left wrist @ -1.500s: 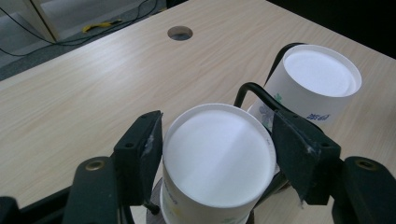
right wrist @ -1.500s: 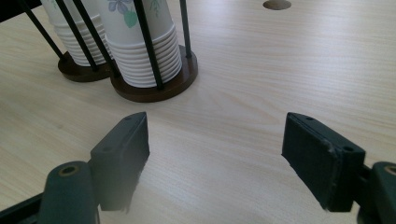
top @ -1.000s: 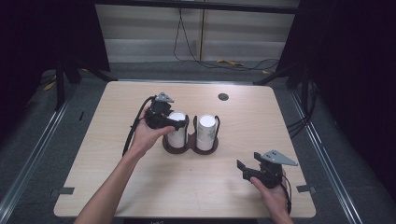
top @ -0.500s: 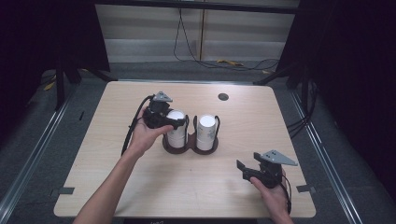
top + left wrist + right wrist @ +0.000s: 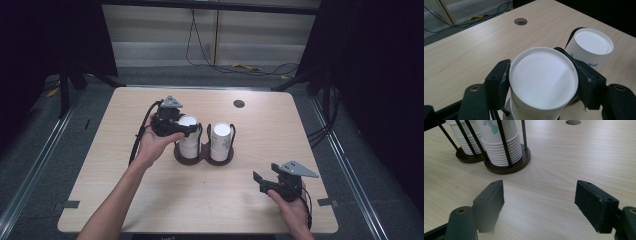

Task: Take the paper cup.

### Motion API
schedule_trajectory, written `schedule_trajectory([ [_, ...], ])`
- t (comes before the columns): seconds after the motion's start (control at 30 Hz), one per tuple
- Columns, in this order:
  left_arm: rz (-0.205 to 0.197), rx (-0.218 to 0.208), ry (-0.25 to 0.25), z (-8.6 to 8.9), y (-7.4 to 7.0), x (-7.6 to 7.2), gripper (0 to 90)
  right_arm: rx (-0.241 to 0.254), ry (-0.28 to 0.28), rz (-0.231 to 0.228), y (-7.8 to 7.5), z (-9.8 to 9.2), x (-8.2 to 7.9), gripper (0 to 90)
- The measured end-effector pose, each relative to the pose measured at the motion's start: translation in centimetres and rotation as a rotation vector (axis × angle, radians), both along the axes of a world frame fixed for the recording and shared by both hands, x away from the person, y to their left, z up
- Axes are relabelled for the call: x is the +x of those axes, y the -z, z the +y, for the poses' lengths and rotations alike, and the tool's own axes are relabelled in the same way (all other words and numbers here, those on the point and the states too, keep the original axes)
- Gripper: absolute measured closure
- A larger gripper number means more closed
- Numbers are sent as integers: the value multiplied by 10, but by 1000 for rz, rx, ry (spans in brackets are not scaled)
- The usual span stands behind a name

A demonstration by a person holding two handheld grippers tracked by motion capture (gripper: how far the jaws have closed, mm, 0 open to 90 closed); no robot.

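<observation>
Since the earlier frames the left hand-held gripper (image 5: 186,131) has just been closing, and its jaws now clamp the top paper cup (image 5: 543,78) of the left stack in the dark two-well cup holder (image 5: 202,155). Nearer the person, the right hand-held gripper (image 5: 264,181) rests half open and empty above the tabletop (image 5: 150,200). Squeezing too hard could crush the thin rim, or several nested cups may lift together. The pale wood tabletop has a round cable hole (image 5: 239,104); beyond it, floor cables (image 5: 250,67) and black curtains.
</observation>
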State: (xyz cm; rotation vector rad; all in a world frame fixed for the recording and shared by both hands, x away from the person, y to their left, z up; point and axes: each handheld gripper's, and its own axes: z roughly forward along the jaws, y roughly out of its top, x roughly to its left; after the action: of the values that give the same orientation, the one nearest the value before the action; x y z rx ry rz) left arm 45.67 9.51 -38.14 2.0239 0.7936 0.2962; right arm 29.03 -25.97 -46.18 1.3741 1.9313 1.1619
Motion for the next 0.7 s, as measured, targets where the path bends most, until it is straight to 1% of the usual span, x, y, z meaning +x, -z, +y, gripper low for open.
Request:
schedule_trajectory([
  [0.17,-3,-8,-6,2,-3,-1,351,3,0,1,0,0,0,233],
  [0.27,-16,-17,-7,3,-6,-3,352,2,1,1,0,0,0,233],
  [0.3,-14,-26,-4,4,-7,-3,352,1,0,2,0,0,0,233],
  [0.4,-21,-25,-6,4,-9,-4,352,2,-2,1,0,0,0,233],
  [0.43,-22,-33,-3,4,-12,-5,352,3,-2,0,0,0,0,233],
  [0.57,-31,-41,-2,5,-16,-6,353,10,-3,-2,0,0,0,232],
  [0.7,-41,-43,-1,6,-20,-8,352,6,-4,0,0,0,0,232],
])
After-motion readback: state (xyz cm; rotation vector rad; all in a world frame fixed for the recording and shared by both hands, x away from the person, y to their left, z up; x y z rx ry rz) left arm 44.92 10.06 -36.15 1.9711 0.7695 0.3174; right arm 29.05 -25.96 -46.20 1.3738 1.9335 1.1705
